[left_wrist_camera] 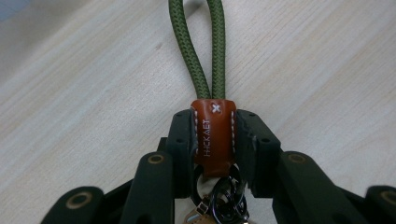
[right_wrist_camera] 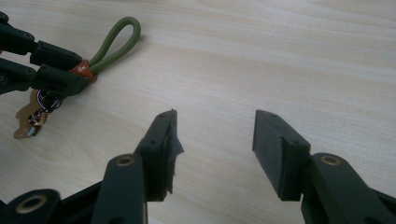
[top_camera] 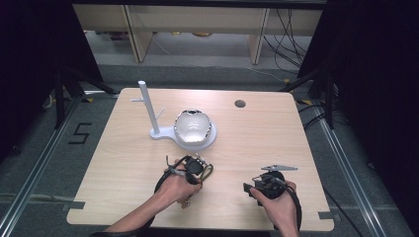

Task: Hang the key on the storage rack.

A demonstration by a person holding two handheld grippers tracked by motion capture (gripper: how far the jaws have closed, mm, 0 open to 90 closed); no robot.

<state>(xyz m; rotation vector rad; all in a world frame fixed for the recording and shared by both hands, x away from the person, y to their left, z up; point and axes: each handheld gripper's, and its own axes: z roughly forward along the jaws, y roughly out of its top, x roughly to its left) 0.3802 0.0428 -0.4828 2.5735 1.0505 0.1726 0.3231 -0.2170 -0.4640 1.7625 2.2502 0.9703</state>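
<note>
Your bench, non-task items: light wood table [top_camera: 257, 143], round cable hole [top_camera: 240, 103] far right of centre. White stand [top_camera: 148, 111] with upright post, side pegs, far left-centre. Shiny silver bowl-like object [top_camera: 193, 127] on stand's round base. Floor marking "5" [top_camera: 80, 133] left of table.

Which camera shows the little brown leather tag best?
The left gripper view: the brown leather tag sits close up, clamped in the left gripper, stitching and lettering clear. The right gripper view shows it small and far off beside the green cord loop. In the high view it is too small to make out.
</note>
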